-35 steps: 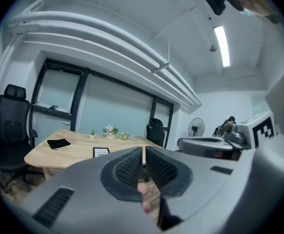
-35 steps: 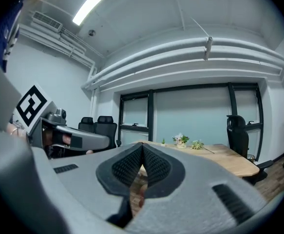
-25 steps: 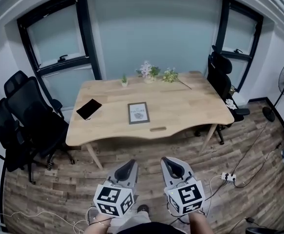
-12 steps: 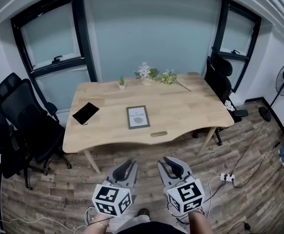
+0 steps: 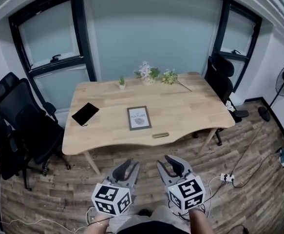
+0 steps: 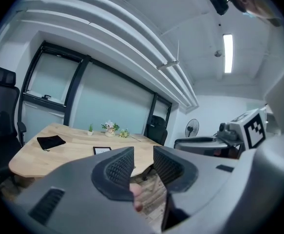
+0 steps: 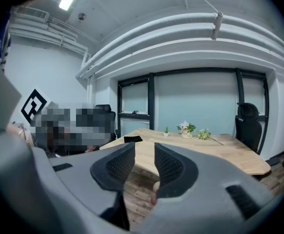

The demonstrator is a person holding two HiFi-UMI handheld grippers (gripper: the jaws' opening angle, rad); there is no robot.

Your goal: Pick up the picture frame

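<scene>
The picture frame (image 5: 139, 118) lies flat near the middle of the wooden table (image 5: 190, 112), dark-edged with a pale print; it also shows small and far in the left gripper view (image 6: 102, 150). Both grippers hang over the floor well short of the table's front edge. My left gripper (image 5: 128, 165) has its jaws opening, with nothing between them (image 6: 142, 165). My right gripper (image 5: 168, 162) is also opening and holds nothing (image 7: 144, 165).
On the table lie a black pouch (image 5: 85, 113) at the left, a small potted plant (image 5: 122, 83), flowers (image 5: 147, 72) and a sprig (image 5: 171, 76) at the back. Black office chairs (image 5: 20, 126) stand left, another (image 5: 221, 82) right. Cables and a power strip (image 5: 227, 177) lie on the floor.
Both grippers' jaws have spread apart from shut. The view has shifted slightly, and the table now sits a little lower and nearer.
</scene>
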